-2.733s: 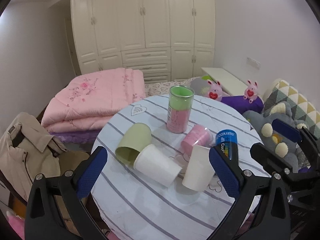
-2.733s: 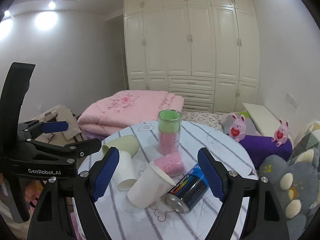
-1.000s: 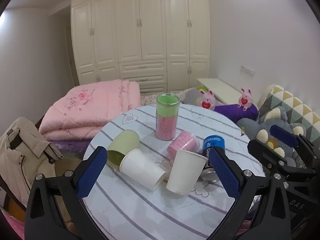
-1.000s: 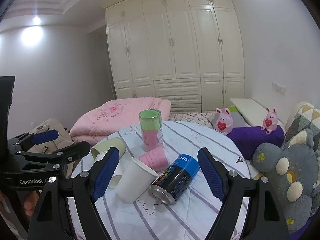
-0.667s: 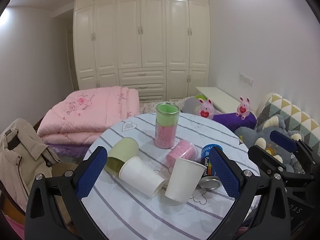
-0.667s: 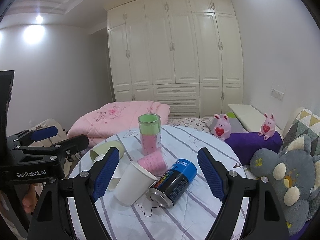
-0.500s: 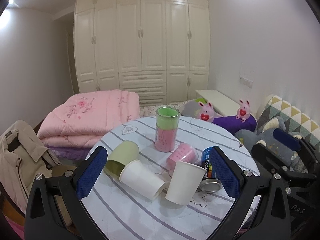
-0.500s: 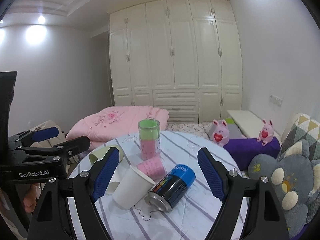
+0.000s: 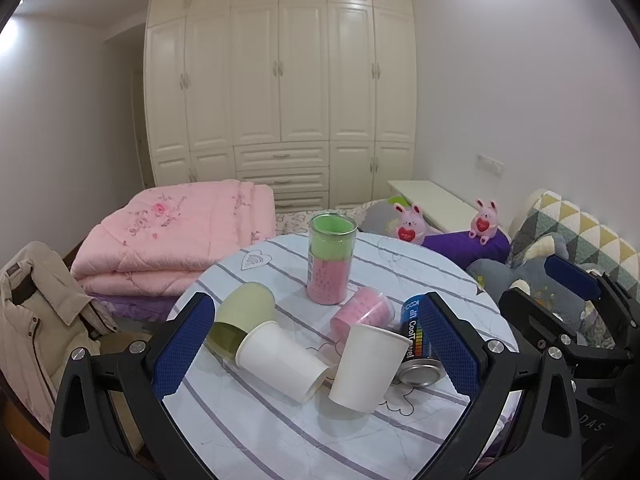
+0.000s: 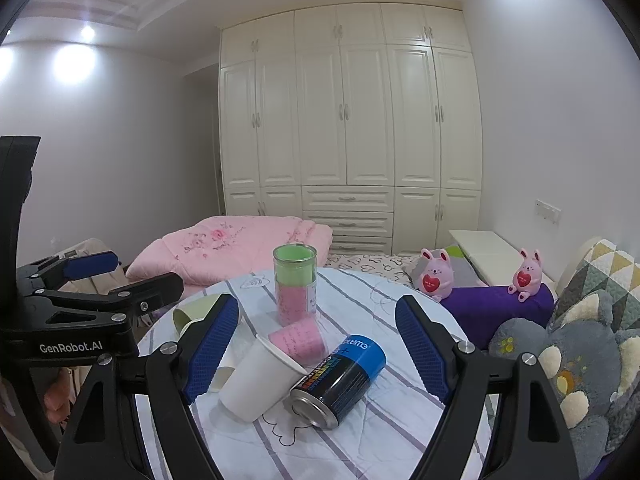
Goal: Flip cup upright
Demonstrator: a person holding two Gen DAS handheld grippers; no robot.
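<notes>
Several cups lie on a round striped table (image 9: 280,432). A white paper cup (image 9: 366,364) leans tilted, base down, against a blue can (image 9: 412,340); it also shows in the right wrist view (image 10: 256,384). A second white paper cup (image 9: 280,360) lies on its side, with a green cup (image 9: 240,316) on its side behind it and a pink cup (image 9: 362,314) on its side. My left gripper (image 9: 316,348) is open and empty above the cups. My right gripper (image 10: 316,344) is open and empty above the table.
A tall clear cup (image 9: 331,264) with green and pink inserts stands upright behind the group. The blue can (image 10: 340,380) lies on its side. A pink quilt (image 9: 180,232) lies beyond the table. Plush toys (image 10: 568,360) and cushions sit to the right, a beige jacket (image 9: 32,320) to the left.
Both grippers have risen and pulled back from the table, so the cups look smaller and lower in both views. Both stay open. The cups have not moved over the last second.
</notes>
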